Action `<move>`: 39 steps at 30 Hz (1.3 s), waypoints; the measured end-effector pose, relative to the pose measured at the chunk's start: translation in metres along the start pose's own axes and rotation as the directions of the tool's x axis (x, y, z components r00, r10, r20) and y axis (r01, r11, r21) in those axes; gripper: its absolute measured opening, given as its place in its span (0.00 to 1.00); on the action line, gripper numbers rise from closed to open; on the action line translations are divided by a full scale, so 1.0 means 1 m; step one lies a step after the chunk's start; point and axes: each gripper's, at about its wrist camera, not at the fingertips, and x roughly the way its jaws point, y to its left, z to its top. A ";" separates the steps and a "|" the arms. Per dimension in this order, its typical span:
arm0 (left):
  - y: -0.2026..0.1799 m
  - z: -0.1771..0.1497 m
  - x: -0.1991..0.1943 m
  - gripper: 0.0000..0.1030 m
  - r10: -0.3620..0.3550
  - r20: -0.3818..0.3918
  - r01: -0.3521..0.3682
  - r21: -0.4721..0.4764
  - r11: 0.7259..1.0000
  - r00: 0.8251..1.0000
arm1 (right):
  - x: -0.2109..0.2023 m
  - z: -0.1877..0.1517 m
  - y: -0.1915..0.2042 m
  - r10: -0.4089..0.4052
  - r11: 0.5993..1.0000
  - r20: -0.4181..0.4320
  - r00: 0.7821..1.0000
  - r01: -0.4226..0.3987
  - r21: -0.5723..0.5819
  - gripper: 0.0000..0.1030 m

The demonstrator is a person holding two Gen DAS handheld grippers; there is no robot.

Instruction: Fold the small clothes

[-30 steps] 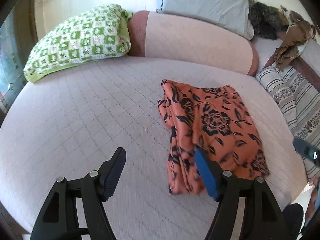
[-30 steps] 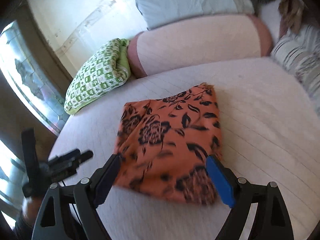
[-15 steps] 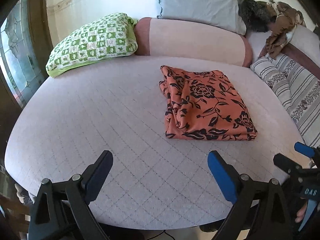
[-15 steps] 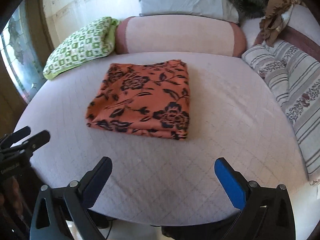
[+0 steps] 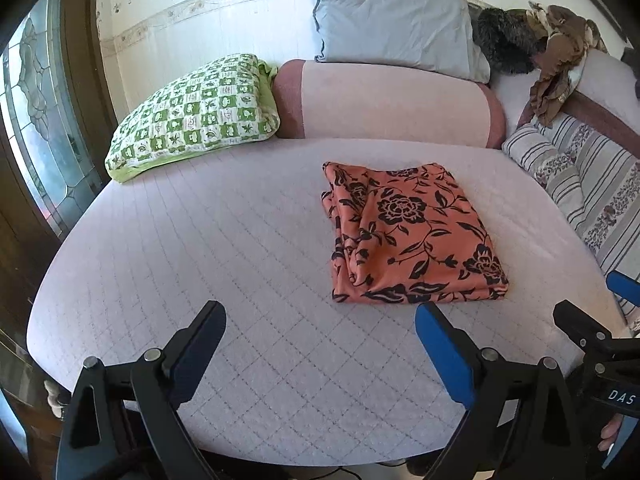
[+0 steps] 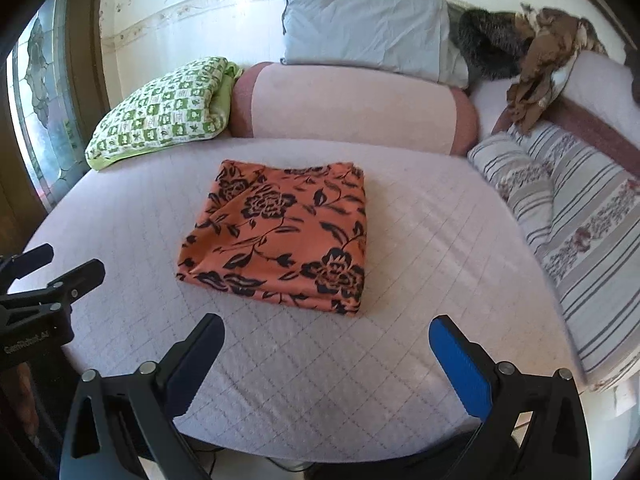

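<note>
Both grippers hang over the near edge of the pale quilted mattress [image 5: 208, 240] with nothing between their fingers. The left gripper [image 5: 320, 340] has its jaws spread wide and empty, and the right gripper [image 6: 326, 354] is likewise released and holds nothing. One orange cloth with a black flower print [image 6: 280, 236] lies folded into a neat, roughly square stack flat on the mattress, ahead of both grippers and apart from them; its layered edges show along the side nearest the left gripper. Behind it a pink bolster [image 5: 392, 104] runs across the bed, with a green checked pillow [image 5: 192, 116] beside it and a grey pillow [image 5: 396, 28] propped above. Striped cushions [image 6: 576, 220] line the right side.
</note>
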 end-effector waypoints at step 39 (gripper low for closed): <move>-0.018 0.039 0.045 1.00 -0.058 0.008 0.058 -0.003 0.998 0.998 | 0.040 0.034 0.003 -0.031 1.000 -0.009 0.999 0.031 -0.005 1.00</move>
